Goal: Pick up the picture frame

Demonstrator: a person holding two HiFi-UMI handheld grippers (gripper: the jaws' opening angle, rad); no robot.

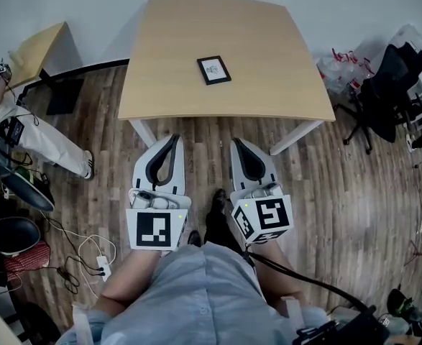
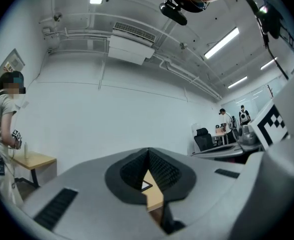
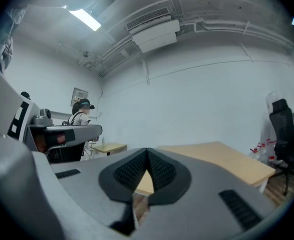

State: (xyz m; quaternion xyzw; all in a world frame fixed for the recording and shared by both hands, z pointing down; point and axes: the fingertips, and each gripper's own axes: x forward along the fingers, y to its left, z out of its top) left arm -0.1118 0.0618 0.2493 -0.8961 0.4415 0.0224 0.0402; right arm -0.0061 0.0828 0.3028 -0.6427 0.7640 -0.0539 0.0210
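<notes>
1 picture frame [image 1: 214,70] on 1 table [image 1: 268,34]; l gripper [image 1: 174,139] & r gripper [image 1: 236,144] shut.

Picture frame [image 1: 214,70]: small, rectangular, black border round a white mat with a small dark print at its centre; lies flat, face up, turned slightly askew, alone near the middle of the light wooden surface [image 1: 275,42]

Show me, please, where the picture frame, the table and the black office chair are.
picture frame [image 1: 214,70], head view, middle of its picture.
table [image 1: 268,42], head view, bare top right of the frame.
black office chair [image 1: 387,85], head view, its dark back.
</notes>
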